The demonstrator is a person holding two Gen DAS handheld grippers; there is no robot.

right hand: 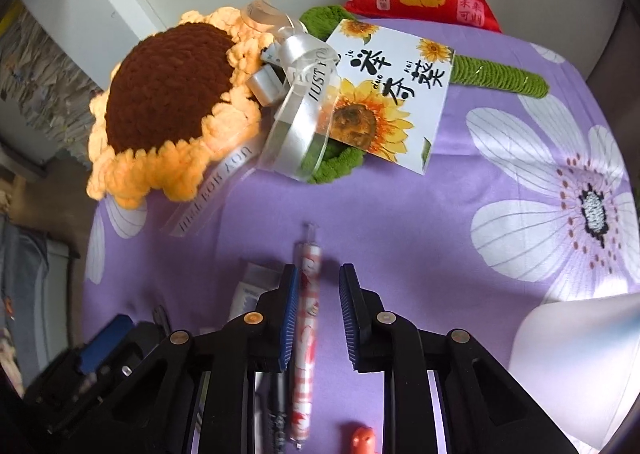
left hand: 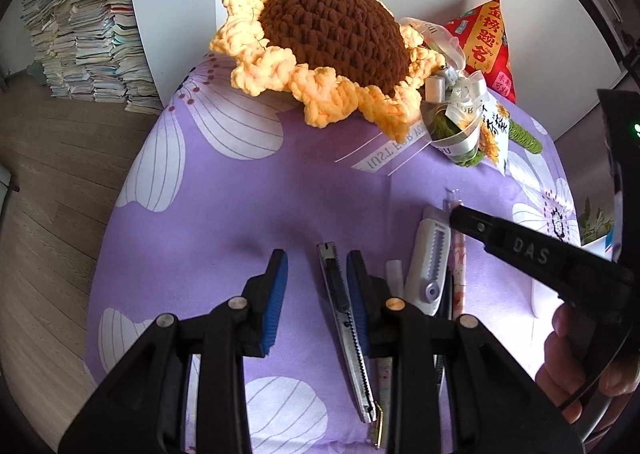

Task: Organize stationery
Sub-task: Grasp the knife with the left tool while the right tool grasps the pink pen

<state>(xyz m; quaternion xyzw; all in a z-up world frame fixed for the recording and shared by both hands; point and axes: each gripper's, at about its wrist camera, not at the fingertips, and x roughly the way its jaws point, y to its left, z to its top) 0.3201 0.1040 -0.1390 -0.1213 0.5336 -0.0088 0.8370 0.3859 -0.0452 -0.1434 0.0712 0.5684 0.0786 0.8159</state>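
Left hand-held gripper (left hand: pixel 316 286) has jaws narrowly apart with nothing between them; the slim metal utility knife (left hand: pixel 346 328) lies just beside its right finger on the purple flower-print bench (left hand: pixel 224 190). Right hand-held gripper (right hand: pixel 318 314) has jaws narrow but not clamped, straddling the pink-and-white patterned pen (right hand: pixel 306 334) lying flat. White plastic box cutter (left hand: pixel 430 262) lies between knife and pen. Crocheted sunflower (left hand: pixel 328 50) sits at the far edge.

A purple cloth (right hand: pixel 500 66) printed with large white flowers covers the desk. The crocheted sunflower (right hand: pixel 168 94) is brown-centred with yellow-orange petals and a green stem. The pen (right hand: pixel 306 318) is pink-and-white patterned; the wide utility knife (left hand: pixel 430 258) is white, the slim one (left hand: pixel 344 318) silver
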